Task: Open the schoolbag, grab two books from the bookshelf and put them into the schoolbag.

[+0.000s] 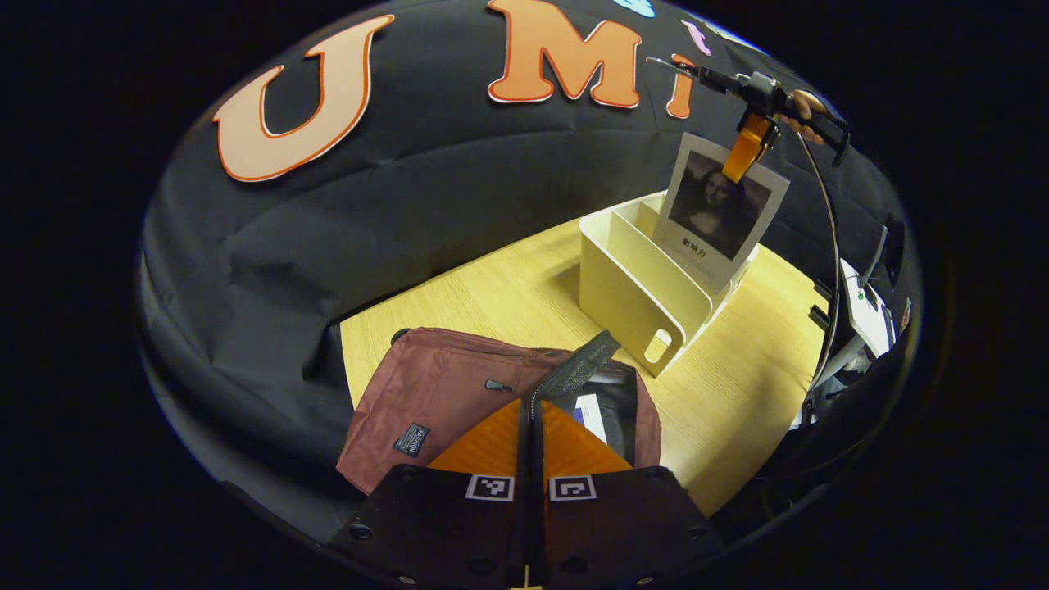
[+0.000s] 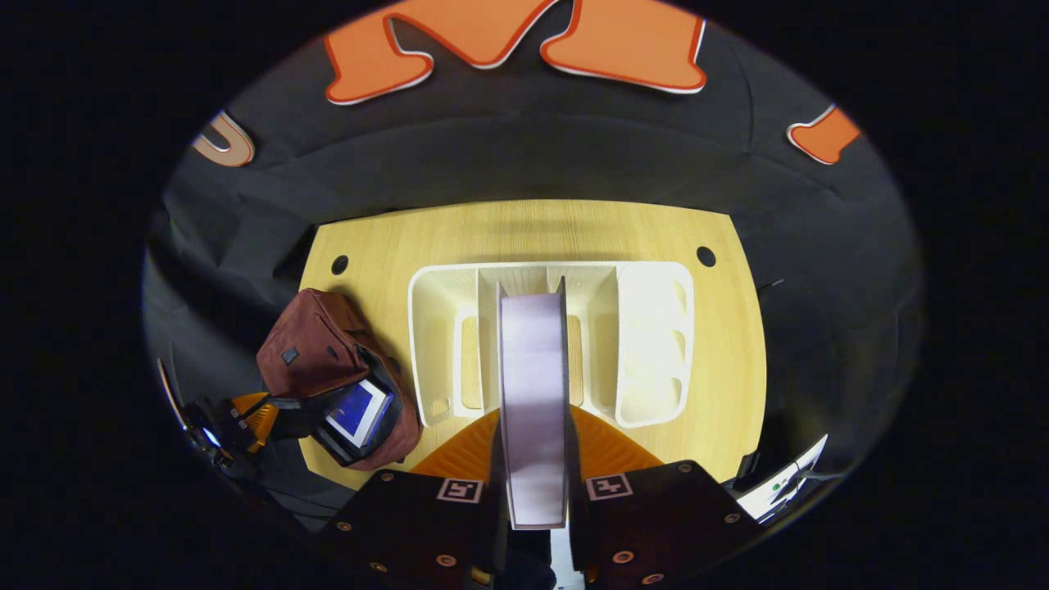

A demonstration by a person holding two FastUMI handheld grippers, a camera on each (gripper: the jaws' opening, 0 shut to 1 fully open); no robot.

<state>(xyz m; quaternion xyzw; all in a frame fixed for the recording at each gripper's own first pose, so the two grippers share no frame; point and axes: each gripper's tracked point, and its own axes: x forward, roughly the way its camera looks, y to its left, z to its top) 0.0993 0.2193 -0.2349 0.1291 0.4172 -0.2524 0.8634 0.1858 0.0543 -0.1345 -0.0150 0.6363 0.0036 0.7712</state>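
Lying open on bench (image 2: 737, 328): schoolbag (image 1: 442, 385), one book (image 2: 356, 410) inside; left fingers (image 1: 531, 434) pinching its flap, right fingers (image 2: 534, 459) lifting second book (image 2: 533, 393) from bookshelf (image 2: 651, 344).

A pale wooden table (image 2: 533, 229) with visible grain fills the booth floor area, two dark round holes (image 2: 706, 256) near its far corners. Black cloth (image 1: 426, 188), creased and quilted, drapes behind and around it as the wall. At the right edge sits what may be white equipment (image 1: 869, 315), poorly seen
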